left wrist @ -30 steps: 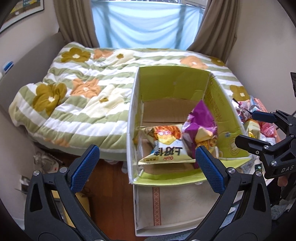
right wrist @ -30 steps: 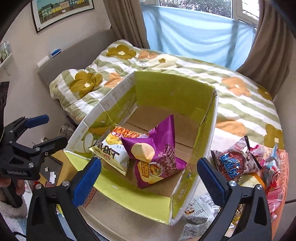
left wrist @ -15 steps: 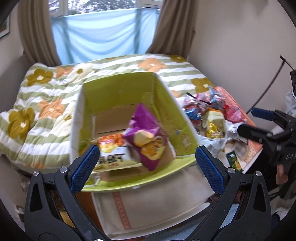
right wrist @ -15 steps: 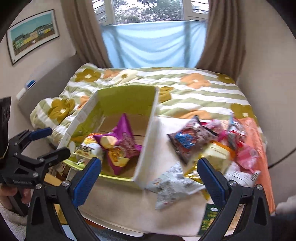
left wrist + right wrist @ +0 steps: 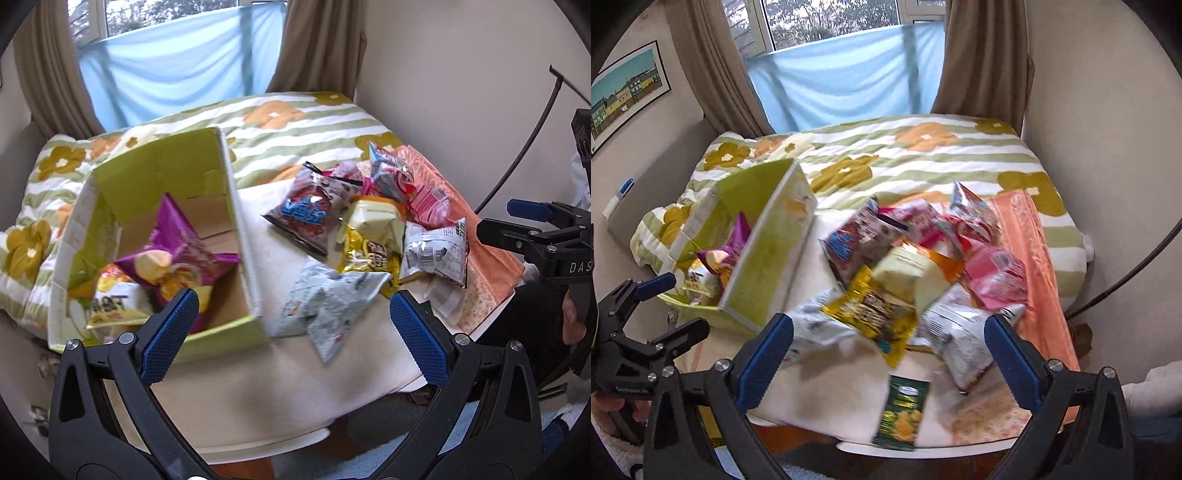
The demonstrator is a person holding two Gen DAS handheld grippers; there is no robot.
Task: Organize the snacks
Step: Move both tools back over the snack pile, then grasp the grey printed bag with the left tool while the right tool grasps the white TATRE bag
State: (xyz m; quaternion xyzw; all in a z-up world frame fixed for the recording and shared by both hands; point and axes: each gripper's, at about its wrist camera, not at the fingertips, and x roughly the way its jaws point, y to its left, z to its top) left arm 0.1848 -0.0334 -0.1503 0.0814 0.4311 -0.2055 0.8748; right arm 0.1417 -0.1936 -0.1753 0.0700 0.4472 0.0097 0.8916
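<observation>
Both grippers are spread wide and holding nothing. The snack pile sits just right of the green cardboard box, dead ahead of the right gripper, so that one's nearer than the left gripper. Two bags are in the box, roughly nine loose.

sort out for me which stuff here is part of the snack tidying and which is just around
Part of the job:
- green cardboard box
- purple crisp bag in it
- yellow foil snack bag
- silver-white snack bag
- dark green flat packet

Just around:
- flowered striped quilt
- framed house picture
- brown curtains
</observation>
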